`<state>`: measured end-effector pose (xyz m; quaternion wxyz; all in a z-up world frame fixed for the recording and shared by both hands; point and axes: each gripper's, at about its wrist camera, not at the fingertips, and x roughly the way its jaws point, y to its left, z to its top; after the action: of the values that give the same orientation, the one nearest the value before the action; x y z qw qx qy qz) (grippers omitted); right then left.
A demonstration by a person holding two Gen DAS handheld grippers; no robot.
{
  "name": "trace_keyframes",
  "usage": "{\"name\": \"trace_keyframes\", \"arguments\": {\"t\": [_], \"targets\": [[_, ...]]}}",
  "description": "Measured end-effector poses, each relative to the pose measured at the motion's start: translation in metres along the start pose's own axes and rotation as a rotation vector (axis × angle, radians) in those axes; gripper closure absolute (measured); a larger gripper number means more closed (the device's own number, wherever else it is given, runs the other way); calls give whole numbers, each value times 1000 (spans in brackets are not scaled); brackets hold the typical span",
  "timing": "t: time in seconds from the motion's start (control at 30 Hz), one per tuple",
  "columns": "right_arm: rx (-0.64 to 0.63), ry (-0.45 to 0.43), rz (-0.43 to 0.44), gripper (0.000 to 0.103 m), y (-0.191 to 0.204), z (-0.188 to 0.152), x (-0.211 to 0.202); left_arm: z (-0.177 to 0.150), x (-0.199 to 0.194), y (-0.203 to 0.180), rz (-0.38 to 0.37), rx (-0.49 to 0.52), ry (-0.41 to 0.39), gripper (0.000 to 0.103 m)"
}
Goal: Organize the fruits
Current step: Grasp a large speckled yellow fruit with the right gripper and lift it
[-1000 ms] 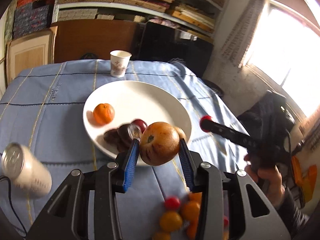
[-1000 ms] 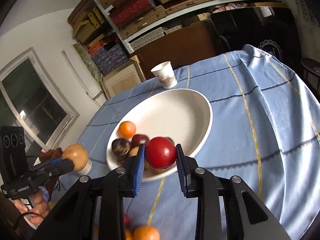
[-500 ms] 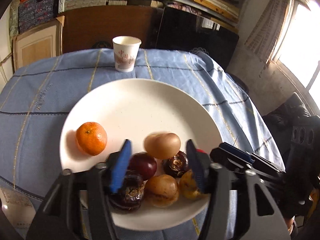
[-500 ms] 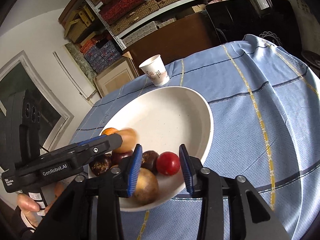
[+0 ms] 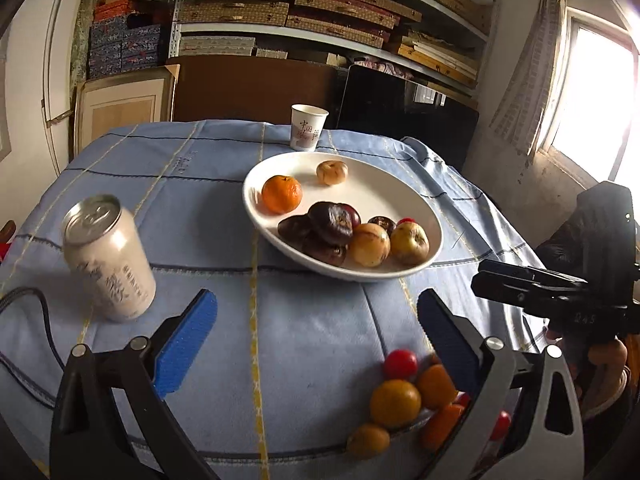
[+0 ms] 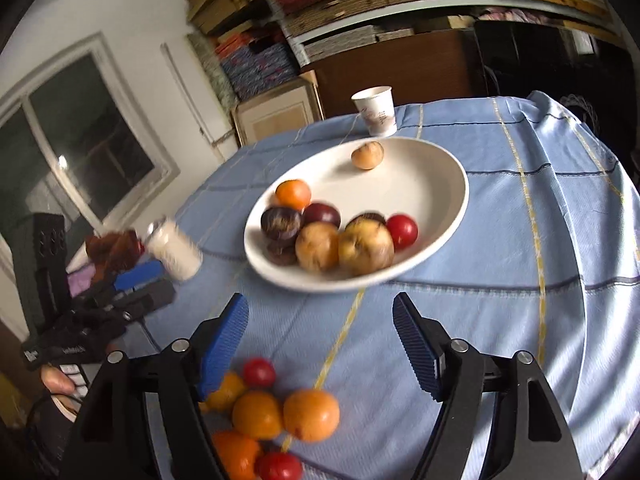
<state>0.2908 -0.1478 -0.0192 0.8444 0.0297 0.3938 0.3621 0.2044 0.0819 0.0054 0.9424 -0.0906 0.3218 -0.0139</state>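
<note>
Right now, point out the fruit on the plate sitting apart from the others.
The small tan fruit at the plate's far side, near the paper cup; the rest cluster together.

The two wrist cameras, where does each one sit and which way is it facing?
Left wrist: sits on the left gripper, looking down-forward over the blue checked tablecloth at the white oval plate of fruit; own blue-padded fingers show, jaws opening, nothing between.
Right wrist: on the right gripper, same plate; jaws opening, empty; a hand at lower left.
Shared: plate, white paper cup, pale drinks can, loose oranges and tomatoes.
</note>
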Motion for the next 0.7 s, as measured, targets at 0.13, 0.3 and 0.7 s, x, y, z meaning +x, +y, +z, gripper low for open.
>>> {"name": "trace_keyframes", "arguments": {"t": [0.13, 0.3, 0.7], "targets": [[-119, 29, 28, 28, 20, -22, -16, -18, -14, -12, -73, 61, 39, 5], [-89, -38, 48, 28, 20, -57, -53, -35, -18, -30, -129, 81, 97, 5], [-46, 8, -79, 50, 73, -137, -74, -65, -37, -52, -144, 215, 117, 5]]}}
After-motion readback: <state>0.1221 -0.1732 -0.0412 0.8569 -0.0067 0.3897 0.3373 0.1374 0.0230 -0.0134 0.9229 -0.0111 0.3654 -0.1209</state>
